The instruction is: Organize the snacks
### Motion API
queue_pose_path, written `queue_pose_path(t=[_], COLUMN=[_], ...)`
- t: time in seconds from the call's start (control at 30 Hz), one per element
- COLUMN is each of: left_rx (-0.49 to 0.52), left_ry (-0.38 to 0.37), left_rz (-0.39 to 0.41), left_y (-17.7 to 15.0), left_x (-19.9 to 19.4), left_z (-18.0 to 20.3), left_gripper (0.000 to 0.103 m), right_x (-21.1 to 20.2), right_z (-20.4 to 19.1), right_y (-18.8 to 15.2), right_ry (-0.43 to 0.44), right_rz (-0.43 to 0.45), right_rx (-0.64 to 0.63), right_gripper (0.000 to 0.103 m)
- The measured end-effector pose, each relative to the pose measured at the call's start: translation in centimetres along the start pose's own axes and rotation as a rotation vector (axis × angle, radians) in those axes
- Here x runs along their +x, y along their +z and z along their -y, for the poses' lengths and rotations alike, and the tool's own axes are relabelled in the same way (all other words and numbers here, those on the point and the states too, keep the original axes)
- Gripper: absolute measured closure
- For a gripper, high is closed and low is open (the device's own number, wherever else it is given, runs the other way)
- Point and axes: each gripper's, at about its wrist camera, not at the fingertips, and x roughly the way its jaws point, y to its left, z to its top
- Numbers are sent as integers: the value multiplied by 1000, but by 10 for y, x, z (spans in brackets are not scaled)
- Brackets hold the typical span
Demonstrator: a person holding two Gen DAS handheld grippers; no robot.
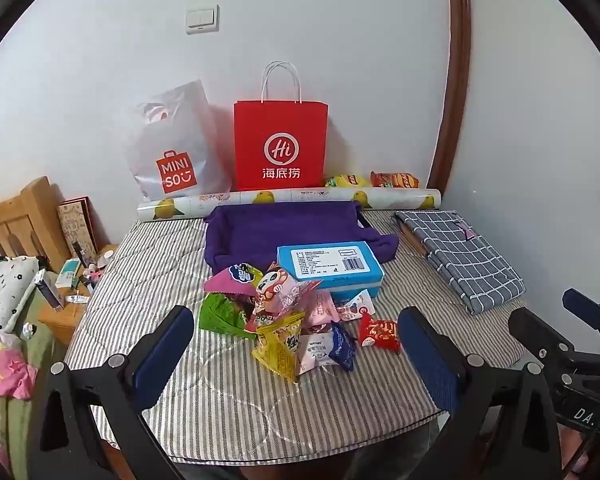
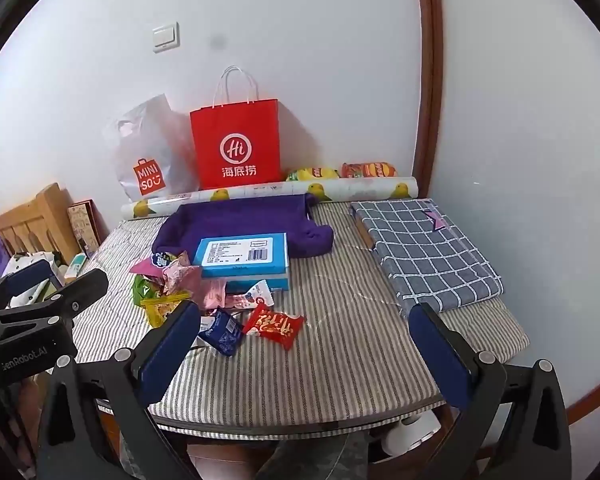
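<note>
Snacks (image 1: 288, 316) lie heaped in small crinkly wrappers on the striped counter (image 1: 220, 392), just in front of a blue box (image 1: 332, 266) that leans on the near edge of a purple tray (image 1: 260, 228). I have both tools hovering above the near side of the counter with nothing in them: the left tool (image 1: 296, 344) stands spread wide with the heap showing between its pads, and the right tool (image 2: 304, 340) is equally spread, looking down at bare stripes with the red packet (image 2: 274, 325) and the dark blue packet (image 2: 222, 334) just left of its centre. I judge these packets to be very light, soft and slippery, the foil likely to slide or buckle under a pinch, and whatever is inside may crush if I squeeze hard. The sealed, saw-toothed ends look like the best place to take hold, flat and thin enough for the pads to bite. The red packet lies apart from the rest on the right edge of the heap, so I would take it first; the yellow packet (image 1: 280, 344) at the near edge is another easy one. Packets deeper in the heap overlap, and pulling one may drag its neighbours. The blue box looks stiff and would need a grip across its narrow sides.
</note>
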Motion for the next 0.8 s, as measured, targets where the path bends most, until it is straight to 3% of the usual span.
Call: queue_pose_path(t=[0.8], left_rx=[-4], left_ry=[0], left_rz=[13], left_y=[-5], left_x=[-5], left_z=[-2], left_gripper=[0], right_x=[-5], right_z=[-1], right_y=[-2], right_ry=[5], right_rz=[10], right_rx=[9], right_gripper=[1])
